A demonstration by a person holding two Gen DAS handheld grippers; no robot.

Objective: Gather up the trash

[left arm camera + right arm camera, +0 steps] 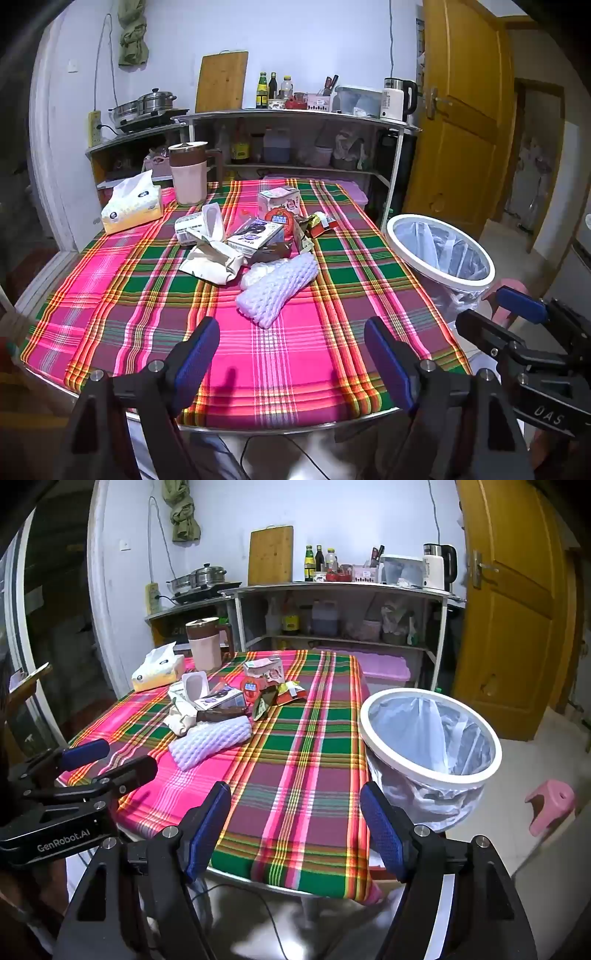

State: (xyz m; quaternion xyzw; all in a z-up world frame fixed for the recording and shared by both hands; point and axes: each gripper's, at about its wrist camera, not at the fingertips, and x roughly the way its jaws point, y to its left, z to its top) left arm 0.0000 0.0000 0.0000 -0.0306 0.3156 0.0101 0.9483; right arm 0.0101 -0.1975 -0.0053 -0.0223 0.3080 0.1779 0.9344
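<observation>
A pile of trash lies mid-table on the plaid cloth: a white foam net sleeve (277, 290) (212, 741) nearest me, a crumpled paper wrapper (212, 260), a small printed box (255, 236), a plastic cup (212, 221), a red round lid (279, 218) and foil wrappers (317, 223). A white bin (439, 251) (430, 734) with a clear liner stands right of the table. My left gripper (291, 354) is open and empty above the table's near edge. My right gripper (295, 823) is open and empty near the table's near right corner, beside the bin.
A tissue pack (133, 206) and a pink jug (188, 171) stand at the table's far left. A shelf unit (295, 147) with bottles and a kettle is behind. A pink stool (550, 805) is on the floor right of the bin. A wooden door (461, 110) is at right.
</observation>
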